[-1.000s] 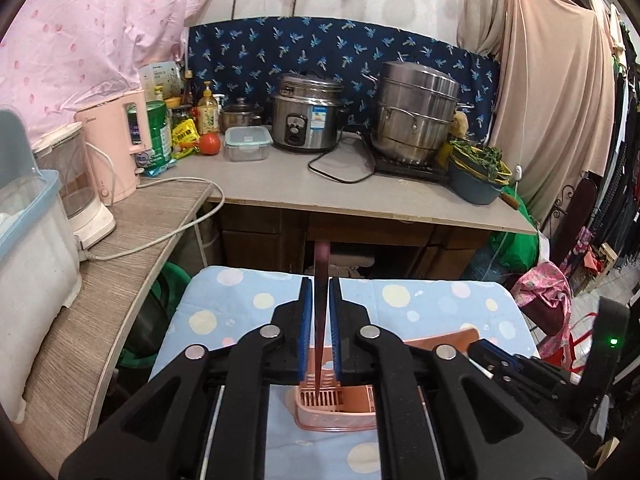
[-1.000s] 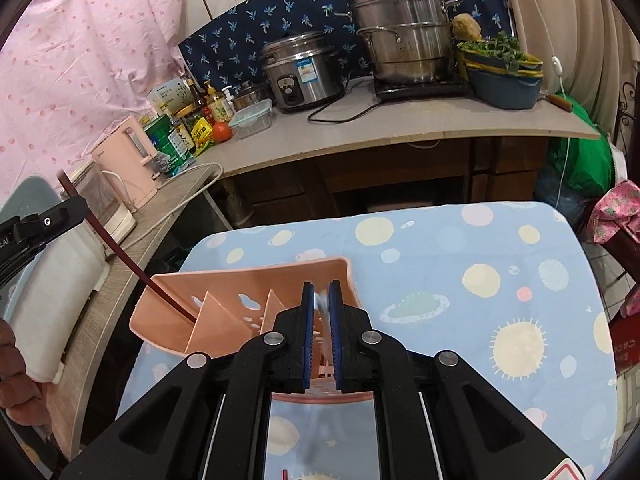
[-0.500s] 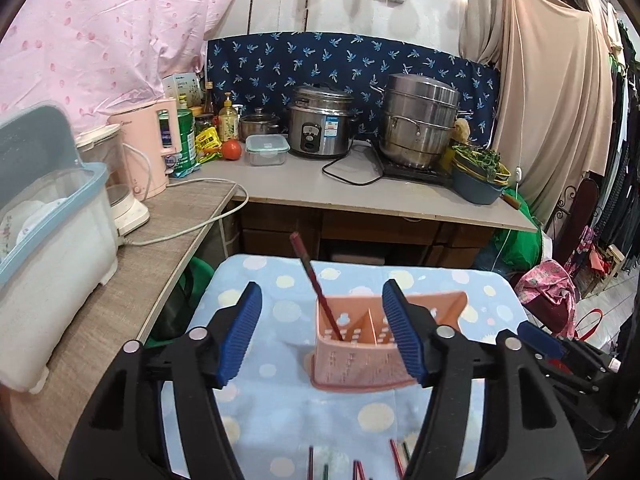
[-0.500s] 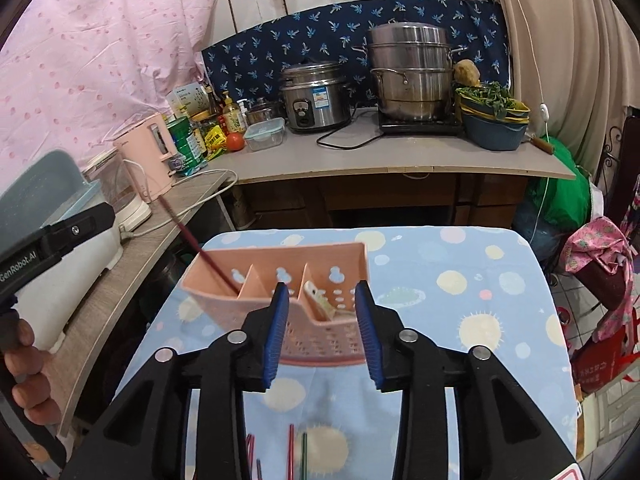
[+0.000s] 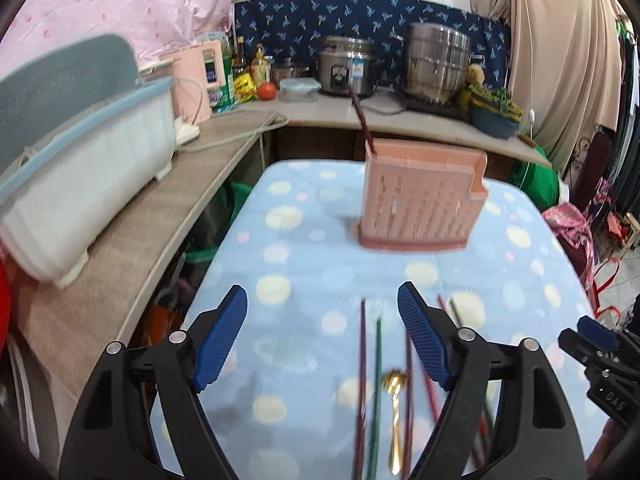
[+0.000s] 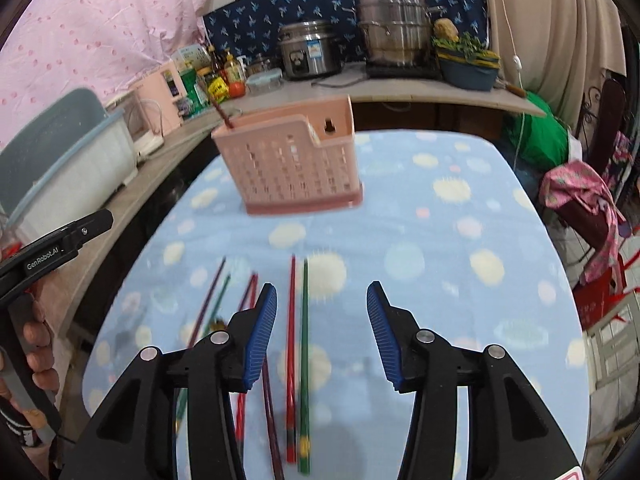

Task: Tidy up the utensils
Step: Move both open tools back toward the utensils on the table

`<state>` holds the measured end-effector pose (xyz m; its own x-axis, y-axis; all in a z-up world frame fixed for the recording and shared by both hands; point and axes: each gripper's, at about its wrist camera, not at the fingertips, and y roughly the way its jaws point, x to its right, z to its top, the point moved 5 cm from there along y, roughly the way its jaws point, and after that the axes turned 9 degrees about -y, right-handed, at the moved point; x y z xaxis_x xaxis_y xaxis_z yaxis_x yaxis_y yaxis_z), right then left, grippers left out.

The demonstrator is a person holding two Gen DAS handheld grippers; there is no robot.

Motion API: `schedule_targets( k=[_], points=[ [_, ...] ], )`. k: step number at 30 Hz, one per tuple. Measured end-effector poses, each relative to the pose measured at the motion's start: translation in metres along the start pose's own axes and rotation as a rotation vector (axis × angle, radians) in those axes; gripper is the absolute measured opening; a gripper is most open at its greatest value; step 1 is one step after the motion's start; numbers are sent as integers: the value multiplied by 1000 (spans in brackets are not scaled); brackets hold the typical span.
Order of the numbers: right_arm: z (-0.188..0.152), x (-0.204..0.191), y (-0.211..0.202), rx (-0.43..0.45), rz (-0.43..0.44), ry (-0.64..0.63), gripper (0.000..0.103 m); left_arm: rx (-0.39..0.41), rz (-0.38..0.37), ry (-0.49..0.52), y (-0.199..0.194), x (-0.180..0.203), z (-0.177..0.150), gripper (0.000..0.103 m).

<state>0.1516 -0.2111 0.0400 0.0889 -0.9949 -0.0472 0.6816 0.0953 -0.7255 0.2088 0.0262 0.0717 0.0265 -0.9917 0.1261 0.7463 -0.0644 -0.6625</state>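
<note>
A pink perforated utensil holder [image 5: 422, 200] [image 6: 290, 160] stands upright on the blue spotted cloth, with one dark red chopstick [image 5: 362, 124] [image 6: 219, 109] leaning out of its left end. Nearer to me, several red, maroon and green chopsticks [image 5: 370, 368] [image 6: 298, 344] and a small gold spoon [image 5: 394, 388] lie loose on the cloth. My left gripper [image 5: 322, 334] hangs over them, its jaws opening with nothing pressed between the pads. My right gripper [image 6: 322, 328] is also opening above a red and a green chopstick, holding nothing.
A wooden counter [image 5: 132, 216] with a white and blue dish bin [image 5: 80, 152] runs along the left. At the back stand a rice cooker [image 5: 346, 66], a steel pot [image 5: 436, 64], bottles and a pink kettle. A person's hand [image 6: 38, 344] holds the left gripper's handle.
Both grippers let go and opened, then pulled back toward me from the holder. The dark chopstick now stands in the holder, and the loose chopsticks have come into view.
</note>
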Motion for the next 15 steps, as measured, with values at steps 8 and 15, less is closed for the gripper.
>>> schedule_targets(
  k=[8,15],
  points=[
    [-72,-23,-2,-50,-69,-86,46,-83,26,8,0,-21,-71,74],
    [-113,-25,12,-123,-58,-77,46,-136,30,5,-1,-34,-111,74]
  ],
)
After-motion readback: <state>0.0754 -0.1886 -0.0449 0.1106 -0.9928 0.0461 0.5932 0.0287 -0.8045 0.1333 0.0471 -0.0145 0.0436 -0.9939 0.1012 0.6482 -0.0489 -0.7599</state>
